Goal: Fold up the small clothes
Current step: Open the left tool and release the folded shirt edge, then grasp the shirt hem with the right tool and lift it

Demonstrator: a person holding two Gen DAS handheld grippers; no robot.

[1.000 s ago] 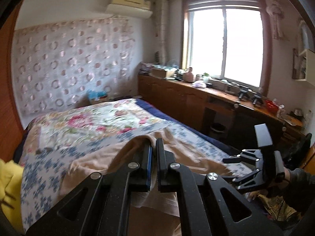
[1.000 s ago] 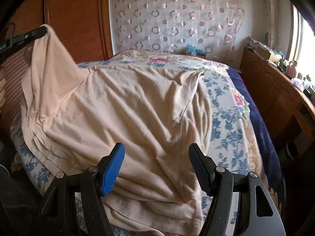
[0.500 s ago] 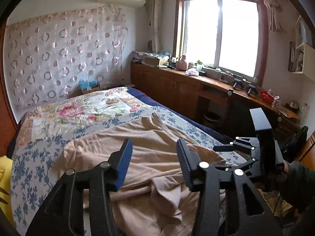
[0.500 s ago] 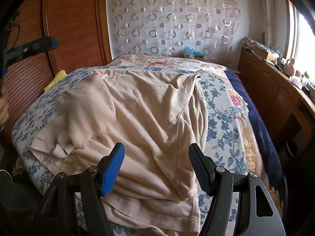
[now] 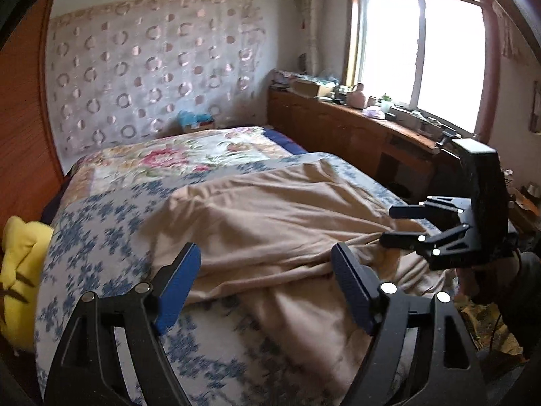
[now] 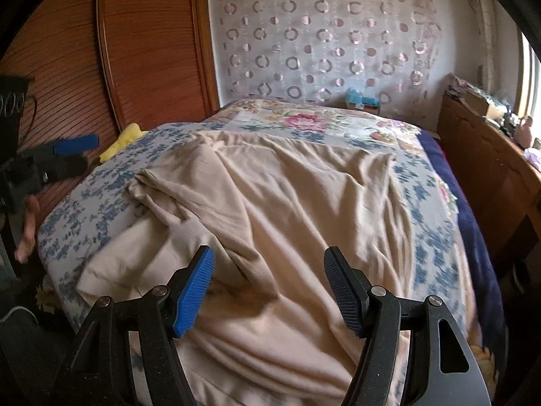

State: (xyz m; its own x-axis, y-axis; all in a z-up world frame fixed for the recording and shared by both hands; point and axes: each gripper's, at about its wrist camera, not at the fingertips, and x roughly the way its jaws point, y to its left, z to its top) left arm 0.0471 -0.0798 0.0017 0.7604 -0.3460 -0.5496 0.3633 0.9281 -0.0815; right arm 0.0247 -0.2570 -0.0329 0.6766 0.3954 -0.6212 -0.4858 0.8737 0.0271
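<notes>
A beige garment (image 5: 287, 216) lies crumpled and spread over the flowered bed cover (image 5: 101, 230). My left gripper (image 5: 265, 257) hovers over its near left edge. Its jaws are opening and nothing is between the blue pads. The right wrist view shows the same garment (image 6: 287, 196) with a loosely folded flap at its left side, and my right gripper (image 6: 269, 257) open just above its near part, holding nothing. Each gripper appears in the other's view: the right gripper (image 5: 392, 225) over the garment's right edge, the left gripper (image 6: 81, 154) off the bed's left side.
A yellow soft thing (image 5: 20, 260) lies at the bed's left edge by a wooden slatted wardrobe (image 6: 145, 50). A long wooden counter (image 5: 355, 128) with clutter runs under the window on the right. A blue box (image 5: 196, 121) sits at the bed's head.
My left gripper was shut on a raised corner of the garment; it has opened and sunk, and the cloth has dropped onto the bed. The right gripper stays open, shifted slightly.
</notes>
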